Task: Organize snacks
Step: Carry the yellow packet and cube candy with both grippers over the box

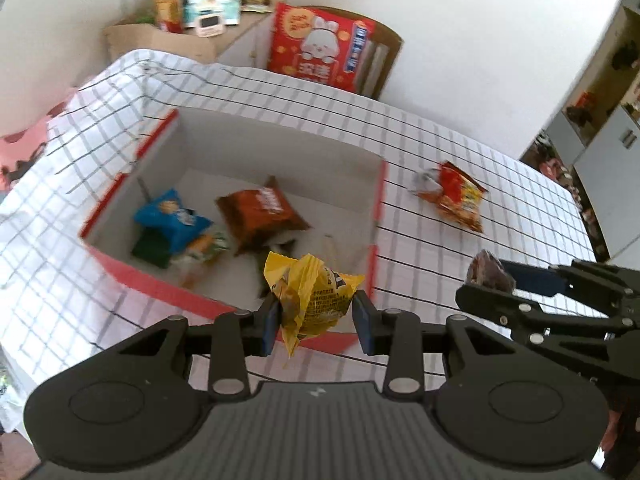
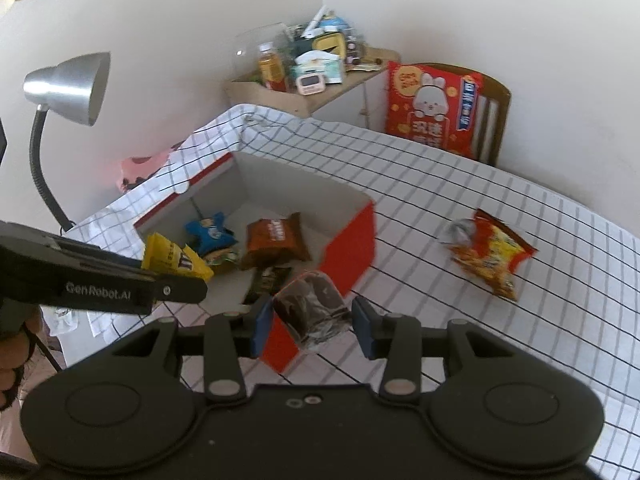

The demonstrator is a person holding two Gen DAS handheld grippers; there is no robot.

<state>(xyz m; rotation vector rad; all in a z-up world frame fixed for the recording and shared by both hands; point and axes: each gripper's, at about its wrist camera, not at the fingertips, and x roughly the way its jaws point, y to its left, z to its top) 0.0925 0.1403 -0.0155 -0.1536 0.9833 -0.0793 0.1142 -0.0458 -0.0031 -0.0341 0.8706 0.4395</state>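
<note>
While the left gripper point(image 1: 318, 320) clamped the crinkly yellow packet point(image 1: 312, 296), the right gripper point(image 2: 310, 326) pinched a soft dark snack point(image 2: 314, 310); both seemed light, best held mid-body.

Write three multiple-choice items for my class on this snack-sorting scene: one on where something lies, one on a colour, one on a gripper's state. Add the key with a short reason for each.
1. Where does the red and yellow snack bag lie?
A. inside the box
B. on the checked tablecloth, outside the box
C. on the wooden chair

2. What colour is the packet in the left gripper?
A. yellow
B. green
C. white

3. How does the right gripper stand?
A. open and empty
B. shut on a dark brown packet
C. shut on a blue bag

Key: 
1 B, it lies alone on the cloth to the right of the red box. 
2 A, the yellow packet sits crumpled between the blue pads. 
3 B, the dark brown packet is pinched between its pads.
</note>
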